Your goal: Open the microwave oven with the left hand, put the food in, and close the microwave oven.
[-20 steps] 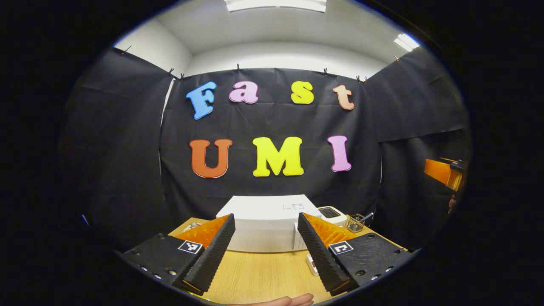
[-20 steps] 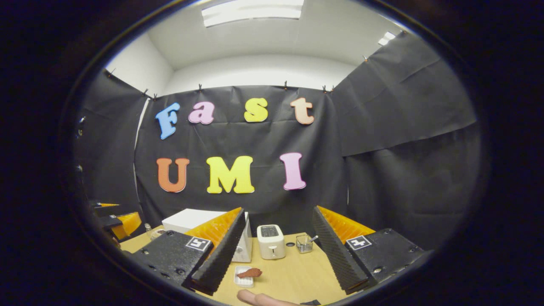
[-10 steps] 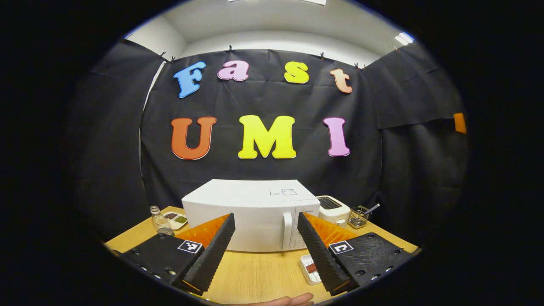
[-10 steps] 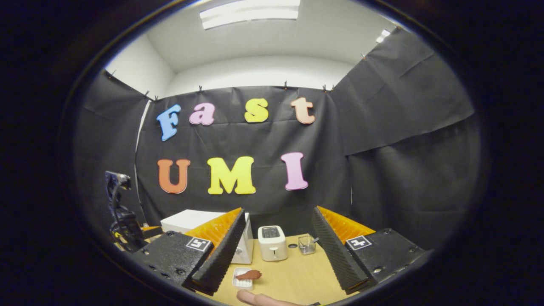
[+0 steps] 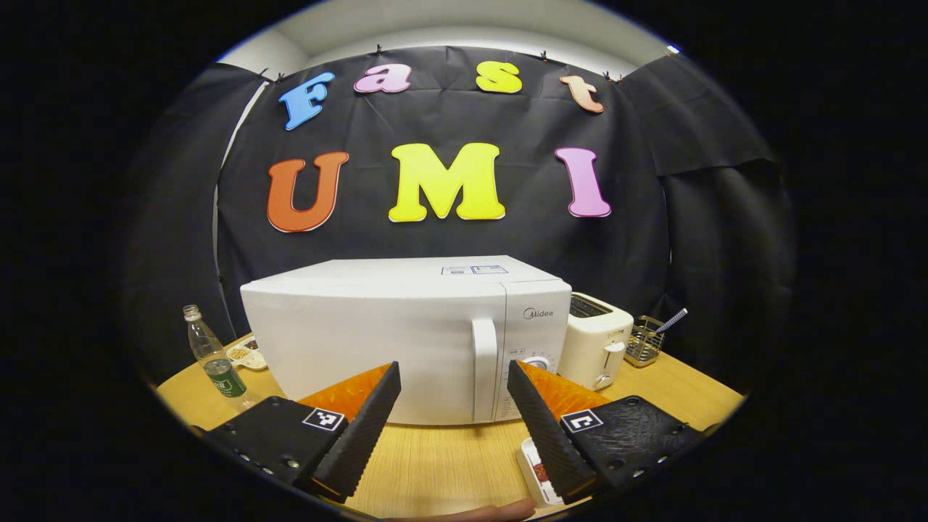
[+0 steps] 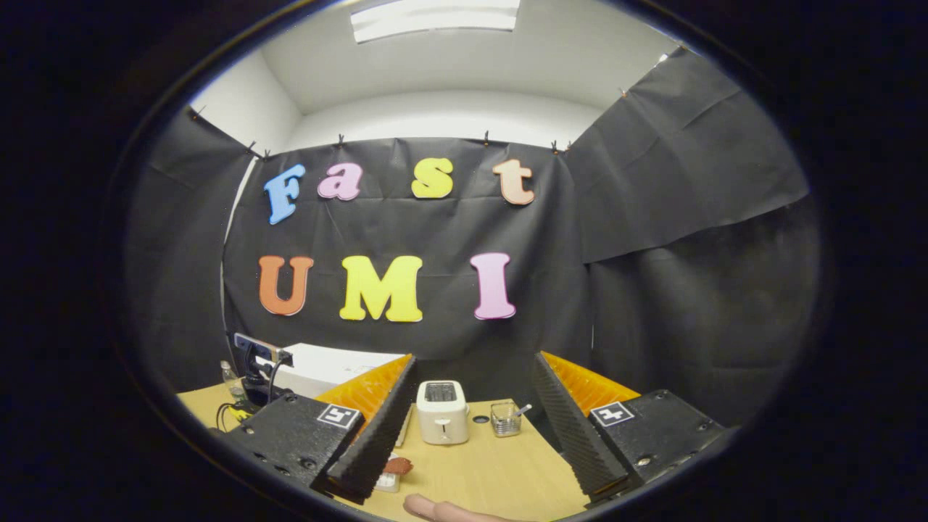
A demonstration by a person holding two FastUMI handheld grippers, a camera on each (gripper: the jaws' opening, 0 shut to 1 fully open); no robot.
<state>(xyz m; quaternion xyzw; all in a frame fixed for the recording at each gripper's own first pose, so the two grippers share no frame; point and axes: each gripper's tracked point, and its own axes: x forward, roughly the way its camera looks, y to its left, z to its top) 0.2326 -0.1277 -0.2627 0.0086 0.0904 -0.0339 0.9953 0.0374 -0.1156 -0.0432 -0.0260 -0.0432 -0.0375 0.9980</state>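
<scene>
**Left gripper lined up on the microwave door handle**

Nearest in the left gripper view, the left gripper point(image 5: 453, 420) is held released, its jaws spread wide with nothing between them. Just beyond, at twelve o'clock, the vertical door handle point(image 5: 484, 370) of the microwave oven point(image 5: 406, 326) is framed between the fingers; the door is shut. For a clean pull, the handle should be centred between the jaws, both fingers closed on it squarely, and the door drawn along its hinge arc rather than straight back, so that the light oven is not dragged across the table point(image 5: 435, 464).

The food is seen as a reddish piece point(image 6: 397, 466) on a small white tray, low at seven o'clock in the right gripper view, partly hidden behind a finger. The right gripper point(image 6: 471, 435) is likewise released and holds nothing.

Farther off, a toaster point(image 5: 594, 341) stands at two o'clock of the oven, with a wire basket point(image 5: 644, 348) beyond it. At ten o'clock a bottle point(image 5: 214, 359) and a small dish point(image 5: 246, 354) are set on the pale wooden surface. The booth is closed in by black cloth, under a white ceiling with a light panel point(image 6: 435, 13).
</scene>
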